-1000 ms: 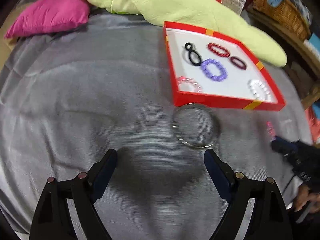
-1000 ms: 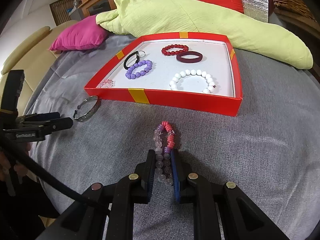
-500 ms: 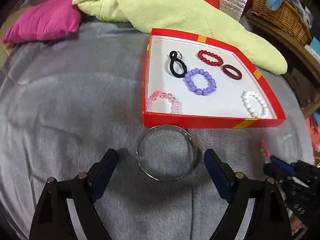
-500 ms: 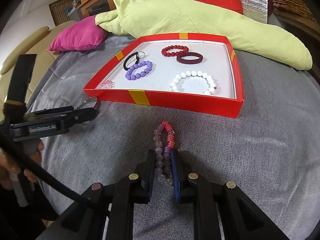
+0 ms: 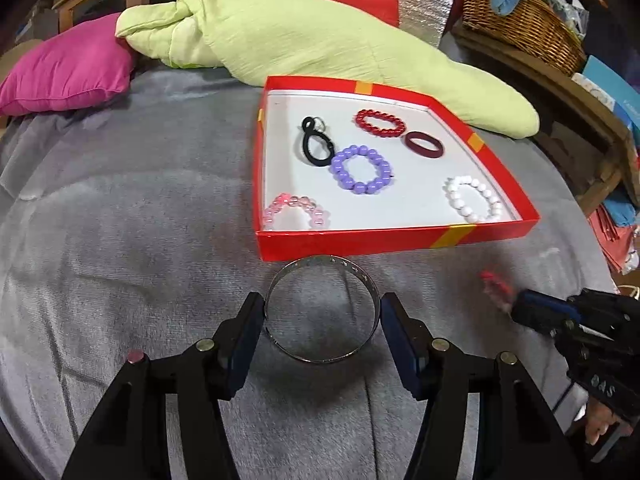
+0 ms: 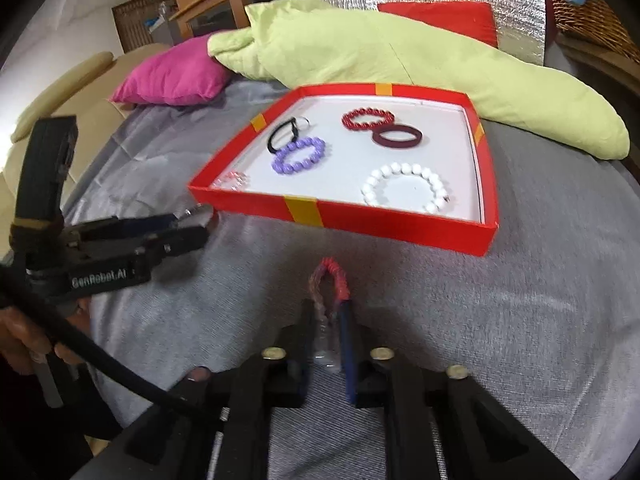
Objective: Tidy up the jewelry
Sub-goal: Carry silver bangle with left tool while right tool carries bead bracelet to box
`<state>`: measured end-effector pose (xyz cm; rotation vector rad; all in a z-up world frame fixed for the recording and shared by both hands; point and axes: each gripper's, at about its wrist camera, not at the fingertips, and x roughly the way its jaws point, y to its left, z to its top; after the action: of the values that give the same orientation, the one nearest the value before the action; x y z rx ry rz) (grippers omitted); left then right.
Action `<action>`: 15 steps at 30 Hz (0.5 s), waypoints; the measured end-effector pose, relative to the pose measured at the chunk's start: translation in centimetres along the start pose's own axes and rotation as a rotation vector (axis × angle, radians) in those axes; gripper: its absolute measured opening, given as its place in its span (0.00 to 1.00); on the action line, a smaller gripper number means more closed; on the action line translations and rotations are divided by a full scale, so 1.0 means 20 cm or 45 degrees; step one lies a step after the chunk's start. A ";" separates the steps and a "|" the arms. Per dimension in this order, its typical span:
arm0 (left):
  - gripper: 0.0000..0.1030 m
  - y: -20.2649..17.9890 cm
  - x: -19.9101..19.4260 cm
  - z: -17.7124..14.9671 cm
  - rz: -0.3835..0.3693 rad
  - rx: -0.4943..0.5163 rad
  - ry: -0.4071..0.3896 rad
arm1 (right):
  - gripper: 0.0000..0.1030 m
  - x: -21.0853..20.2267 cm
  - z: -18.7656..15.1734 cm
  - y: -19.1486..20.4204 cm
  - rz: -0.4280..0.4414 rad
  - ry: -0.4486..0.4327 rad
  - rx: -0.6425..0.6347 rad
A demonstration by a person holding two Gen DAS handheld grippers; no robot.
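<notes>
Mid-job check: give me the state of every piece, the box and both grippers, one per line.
Left gripper: jaws closing around the silver bangle, which lies on the grey cover.
Right gripper: shut on the mixed bead bracelet.
Red box: open, no lid on.
Purple bracelet: in box.
White bracelet: in box.
Red bracelet: in box.
Maroon band: in box.
Black loop: in box.
Pink bracelet: in box.

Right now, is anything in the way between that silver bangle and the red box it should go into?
Only the box's own near wall. The silver bangle lies on the grey cloth just in front of that wall, between the closing jaws of the left gripper, so it must be lifted over. Inside, the pink bracelet sits closest, with bare white floor beside it.
</notes>
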<state>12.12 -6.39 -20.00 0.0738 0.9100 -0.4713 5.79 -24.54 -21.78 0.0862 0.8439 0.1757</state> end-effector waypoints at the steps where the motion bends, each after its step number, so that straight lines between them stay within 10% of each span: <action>1: 0.60 -0.01 -0.01 -0.01 -0.007 0.007 -0.004 | 0.10 -0.01 0.01 0.00 0.015 -0.012 0.008; 15: 0.60 -0.09 -0.14 0.04 0.007 0.113 -0.125 | 0.10 -0.06 0.05 -0.06 0.063 -0.049 0.088</action>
<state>10.50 -7.11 -17.14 0.1332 0.7923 -0.5057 5.79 -25.87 -20.41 0.1751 0.8096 0.1906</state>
